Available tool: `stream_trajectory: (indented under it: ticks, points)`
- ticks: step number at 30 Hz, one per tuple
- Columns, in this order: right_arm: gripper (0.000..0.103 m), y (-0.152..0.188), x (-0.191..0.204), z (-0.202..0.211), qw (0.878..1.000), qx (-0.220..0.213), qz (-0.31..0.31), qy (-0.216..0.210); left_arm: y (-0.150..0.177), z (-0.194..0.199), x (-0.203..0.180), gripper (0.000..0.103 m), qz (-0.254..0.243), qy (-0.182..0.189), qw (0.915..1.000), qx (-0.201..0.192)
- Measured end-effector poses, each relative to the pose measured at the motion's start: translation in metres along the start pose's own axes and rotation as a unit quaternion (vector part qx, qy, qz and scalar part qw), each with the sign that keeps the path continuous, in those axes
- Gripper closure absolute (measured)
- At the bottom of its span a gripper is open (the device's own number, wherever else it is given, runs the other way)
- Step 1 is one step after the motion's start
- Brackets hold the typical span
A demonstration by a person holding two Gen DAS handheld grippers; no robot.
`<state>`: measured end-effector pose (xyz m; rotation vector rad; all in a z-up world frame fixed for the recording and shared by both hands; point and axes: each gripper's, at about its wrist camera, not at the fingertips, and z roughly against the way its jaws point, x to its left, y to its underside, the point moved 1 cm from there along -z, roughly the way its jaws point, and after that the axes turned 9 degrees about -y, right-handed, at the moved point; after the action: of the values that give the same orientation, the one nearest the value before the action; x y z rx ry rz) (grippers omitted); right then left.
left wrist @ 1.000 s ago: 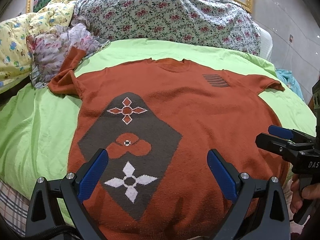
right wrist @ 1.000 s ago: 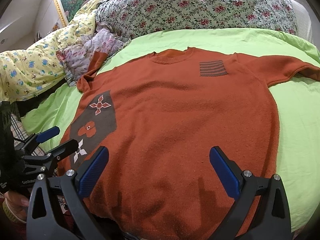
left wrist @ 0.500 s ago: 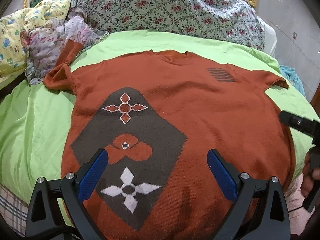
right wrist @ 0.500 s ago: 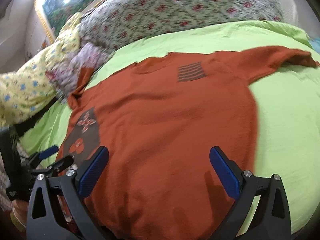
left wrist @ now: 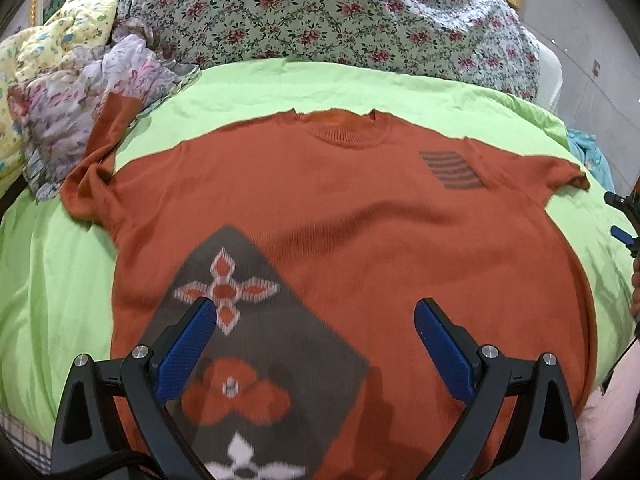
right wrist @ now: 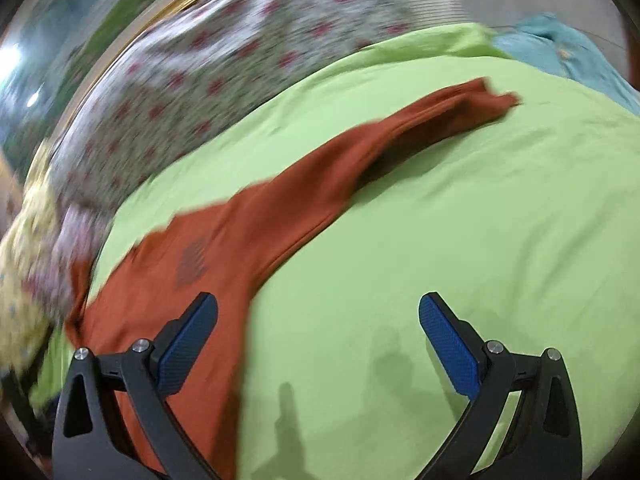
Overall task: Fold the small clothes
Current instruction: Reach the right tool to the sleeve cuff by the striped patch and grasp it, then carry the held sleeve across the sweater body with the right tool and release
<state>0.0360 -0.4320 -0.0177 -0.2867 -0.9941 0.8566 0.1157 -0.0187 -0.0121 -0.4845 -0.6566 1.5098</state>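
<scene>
A rust-orange knit sweater (left wrist: 360, 216) with a dark diamond pattern lies flat, front up, on a green sheet (left wrist: 52, 280). My left gripper (left wrist: 316, 344) is open and empty, hovering over the sweater's lower front. In the right wrist view, which is blurred, the sweater's right sleeve (right wrist: 440, 116) stretches out across the green sheet (right wrist: 480, 240). My right gripper (right wrist: 318, 340) is open and empty above the sheet, just right of the sweater's side edge. It also shows at the right edge of the left wrist view (left wrist: 624, 216).
A floral quilt (left wrist: 340, 16) is heaped at the back of the bed. A crumpled floral garment (left wrist: 80, 96) lies over the sweater's left sleeve end. A yellow quilt (left wrist: 40, 40) is at far left. Blue cloth (right wrist: 560, 52) lies beyond the bed's right side.
My left gripper moved forward over the sweater. My right gripper swung right, off the sweater's body, and now faces the right sleeve and bare sheet.
</scene>
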Motion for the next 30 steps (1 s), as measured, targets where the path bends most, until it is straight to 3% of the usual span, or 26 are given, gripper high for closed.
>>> stream_trajectory:
  ticks: [4, 9, 14, 17, 20, 22, 23, 27, 30]
  points:
    - [0.002, -0.049, -0.044, -0.003, 0.998, -0.026, -0.023, 0.053, -0.026, -0.016, -0.006, 0.003, -0.002, -0.004, 1.0, -0.002]
    - [0.003, -0.106, -0.1, -0.016, 0.993, -0.048, -0.084, 0.067, -0.053, -0.039, -0.012, 0.003, 0.003, -0.003, 1.0, 0.004]
    - [0.017, -0.158, -0.156, -0.041, 0.984, -0.067, -0.146, 0.083, -0.07, -0.06, -0.017, 0.003, 0.015, -0.003, 0.9998, 0.013]
    - [0.024, -0.18, -0.177, -0.063, 0.98, -0.053, -0.154, 0.117, -0.075, -0.071, -0.02, 0.003, 0.016, -0.006, 0.9997, 0.019]
    - [0.046, -0.185, -0.19, -0.086, 0.978, -0.017, -0.141, 0.15, -0.076, -0.079, -0.021, 0.003, 0.017, -0.001, 0.9995, 0.025]
    - [0.072, -0.185, -0.186, -0.088, 0.978, -0.016, -0.112, 0.175, -0.074, -0.082, -0.022, 0.003, 0.015, 0.001, 0.9995, 0.027]
    - [0.097, -0.184, -0.184, -0.087, 0.979, -0.015, -0.109, 0.171, -0.073, -0.083, -0.023, 0.003, 0.013, 0.001, 0.9996, 0.027]
    - [0.096, -0.183, -0.161, -0.074, 0.986, -0.032, -0.103, 0.127, -0.07, -0.081, -0.016, 0.003, 0.02, 0.005, 0.9996, 0.021]
    - [0.096, -0.18, -0.108, -0.065, 0.995, -0.04, -0.07, 0.055, -0.066, -0.076, -0.008, 0.003, 0.034, 0.012, 0.9992, 0.019]
